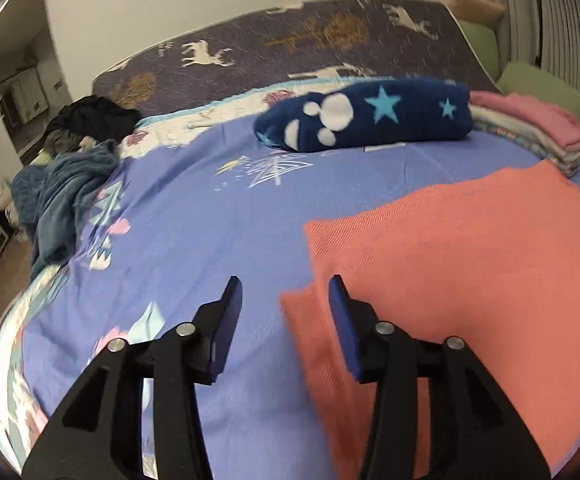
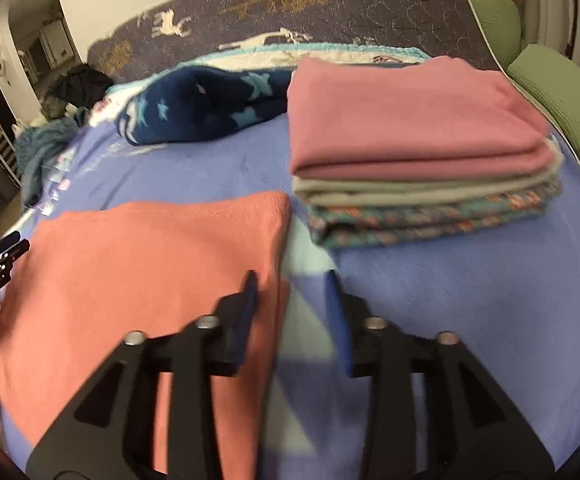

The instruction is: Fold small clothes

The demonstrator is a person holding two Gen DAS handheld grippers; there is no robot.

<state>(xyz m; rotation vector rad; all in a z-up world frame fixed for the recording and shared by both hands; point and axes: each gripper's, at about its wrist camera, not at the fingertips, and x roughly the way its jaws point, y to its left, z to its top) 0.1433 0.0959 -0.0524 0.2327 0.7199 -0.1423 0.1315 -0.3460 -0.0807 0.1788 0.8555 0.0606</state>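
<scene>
I am holding my left claw (image 1: pixel 286 300) partly open with nothing between its pads, hovering over the bed (image 1: pixel 210 208) at the left edge of the salmon cloth (image 1: pixel 449 248). My right claw (image 2: pixel 291 296) is also standing partly open and gripping nothing, hanging at the cloth's right edge. The cloth is lying flat and folded on the blue sheet, near the bed's front edge. Toward the far right corner a stack of folded clothes (image 2: pixel 421 160) is sitting, pink on top, with a navy starred blanket (image 1: pixel 365 120) lying beside it.
</scene>
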